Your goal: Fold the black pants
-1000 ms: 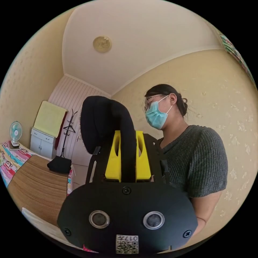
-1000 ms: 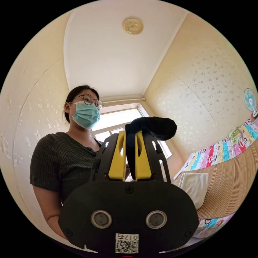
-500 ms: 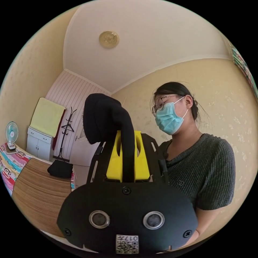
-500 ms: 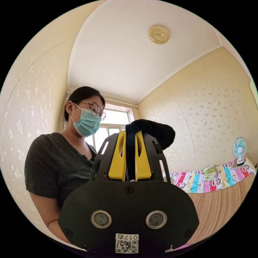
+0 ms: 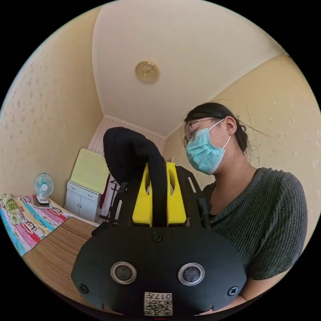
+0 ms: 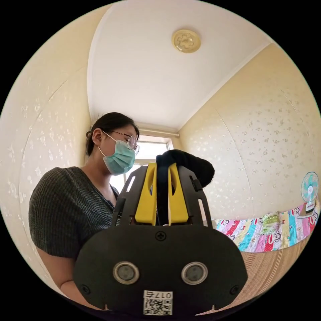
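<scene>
The soft black fabric pants [image 5: 133, 157] are up in the air, pinched at two places and raised in front of the person, with both cameras tipped toward the ceiling. In the left gripper view a thick band of the cloth runs down between the yellow jaws of the left hand-held gripper [image 5: 159, 165] and bulges over their tips in a rounded hump. In the right gripper view the same black pants [image 6: 190, 165] spill over the tips of the right hand-held gripper [image 6: 162, 165] and droop to one side. Both pairs of jaws stand nearly together, with only the cloth between them, pressing on it from either side.

My guess is that this is the lift-and-shake stage: the garment is held up by an edge so it can hang straight before being laid down. How much of it dangles below I cannot tell, since it falls behind the black gripper bodies.

The next move would seem to call for bringing both grips down together onto the brown ribbed mat [image 5: 57, 244] on the bed, keeping the held edge taut so the legs land flat rather than bunched.

Beyond the mat lies a bright patchwork bedcover [image 6: 267, 234], with a small fan [image 5: 43, 187] and a white cabinet [image 5: 82, 202] against the far wall.
</scene>
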The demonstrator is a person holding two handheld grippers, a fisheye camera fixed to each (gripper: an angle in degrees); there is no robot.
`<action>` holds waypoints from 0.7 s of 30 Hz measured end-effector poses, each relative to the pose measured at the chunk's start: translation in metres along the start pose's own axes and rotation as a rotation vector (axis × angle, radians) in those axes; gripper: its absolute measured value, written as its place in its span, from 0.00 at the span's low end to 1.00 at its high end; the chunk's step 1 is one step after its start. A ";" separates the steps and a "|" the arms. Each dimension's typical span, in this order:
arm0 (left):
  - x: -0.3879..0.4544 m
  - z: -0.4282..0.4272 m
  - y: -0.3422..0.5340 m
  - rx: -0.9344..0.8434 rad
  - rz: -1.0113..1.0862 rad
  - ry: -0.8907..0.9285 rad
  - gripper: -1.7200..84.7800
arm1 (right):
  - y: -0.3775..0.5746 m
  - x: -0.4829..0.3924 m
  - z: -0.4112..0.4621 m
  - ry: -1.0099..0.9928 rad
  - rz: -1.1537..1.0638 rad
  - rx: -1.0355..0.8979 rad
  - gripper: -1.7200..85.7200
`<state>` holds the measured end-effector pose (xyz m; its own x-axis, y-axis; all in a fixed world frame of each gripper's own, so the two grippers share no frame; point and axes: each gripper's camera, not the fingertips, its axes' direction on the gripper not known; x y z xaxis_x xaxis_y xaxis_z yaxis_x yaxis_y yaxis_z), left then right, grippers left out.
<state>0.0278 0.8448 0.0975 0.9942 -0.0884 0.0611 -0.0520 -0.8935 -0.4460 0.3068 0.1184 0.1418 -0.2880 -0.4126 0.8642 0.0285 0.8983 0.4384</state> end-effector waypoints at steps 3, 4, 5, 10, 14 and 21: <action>-0.026 0.027 -0.010 0.027 0.073 -0.327 0.08 | -0.054 0.060 0.004 0.117 0.069 -0.050 0.04; -0.049 0.040 -0.016 0.059 0.054 -0.510 0.08 | -0.080 0.085 0.015 0.209 0.090 -0.104 0.04; -0.065 0.049 -0.020 0.064 0.054 -0.581 0.08 | -0.106 0.114 0.032 0.284 0.082 -0.164 0.04; -0.333 0.093 -0.083 -0.052 -0.012 -1.042 0.09 | -0.194 0.326 0.124 0.496 0.270 -0.295 0.08; -0.510 0.035 -0.053 -0.042 -0.590 -0.953 0.16 | -0.194 0.478 0.183 0.742 0.474 -0.610 0.08; -0.582 -0.029 0.179 -0.554 -0.847 -1.139 0.14 | -0.028 0.510 0.164 0.626 0.505 -1.064 0.07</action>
<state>-0.5631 0.7233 0.0077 0.2755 0.6633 -0.6958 0.7826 -0.5751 -0.2384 0.0018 -0.0929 0.5297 0.4525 -0.3280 0.8292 0.8119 0.5361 -0.2310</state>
